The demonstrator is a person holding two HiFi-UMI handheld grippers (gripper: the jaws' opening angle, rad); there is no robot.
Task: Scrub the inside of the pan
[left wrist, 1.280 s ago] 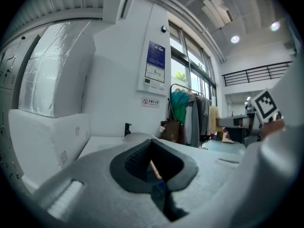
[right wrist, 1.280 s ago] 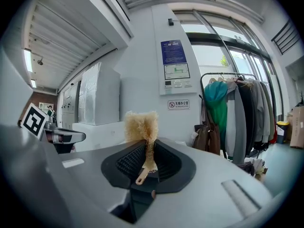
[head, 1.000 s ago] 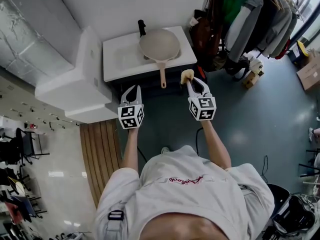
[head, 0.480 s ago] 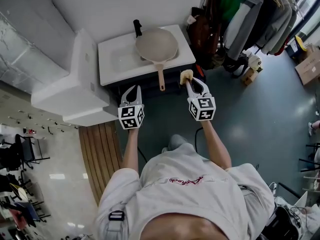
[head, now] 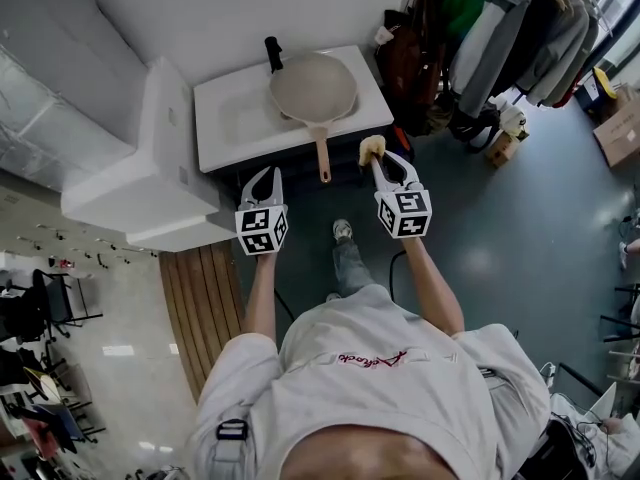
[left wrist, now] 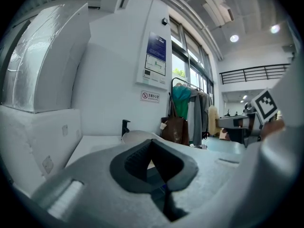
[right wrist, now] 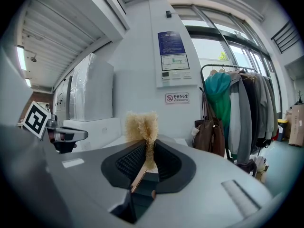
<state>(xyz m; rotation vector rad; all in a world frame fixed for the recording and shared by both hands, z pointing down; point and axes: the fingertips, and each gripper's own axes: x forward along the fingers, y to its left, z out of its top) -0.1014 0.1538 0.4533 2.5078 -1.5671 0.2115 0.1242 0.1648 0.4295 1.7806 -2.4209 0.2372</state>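
**At the sink approach: brush clamped, pan not yet reached**

Between the pads of the right gripper [right wrist: 146, 145]: a brush [right wrist: 141, 123], pinched by its thin brown stem, pale tuft standing proud of the tips. Closed firmly on it. Left gripper [left wrist: 152, 142]: closed fully, tips meeting, nothing held.

Ahead of both, on the white counter [head: 372, 108]: the pan [head: 313, 87], lying between the two grippers' lines and somewhat left of the right one. Neither gripper touching it. Handle [head: 323, 153] running straight back toward the person, past the counter's front edge, its end close beside the brush in the head view; difference in height not determinable.

Right gripper judged the nearer to the bowl. Coming move judged as forward and a little left, over the near rim, then down. Left judged free to steady the handle, but only after opening.

Pan bowl: plain, looks empty; no water or residue discernible. Basin [head: 235, 118] to the pan's left: white, appears empty. Pan overlapping the basin's right edge; whether resting on the rim or on the flat not determinable. Tap [head: 272, 53] just behind the pan.
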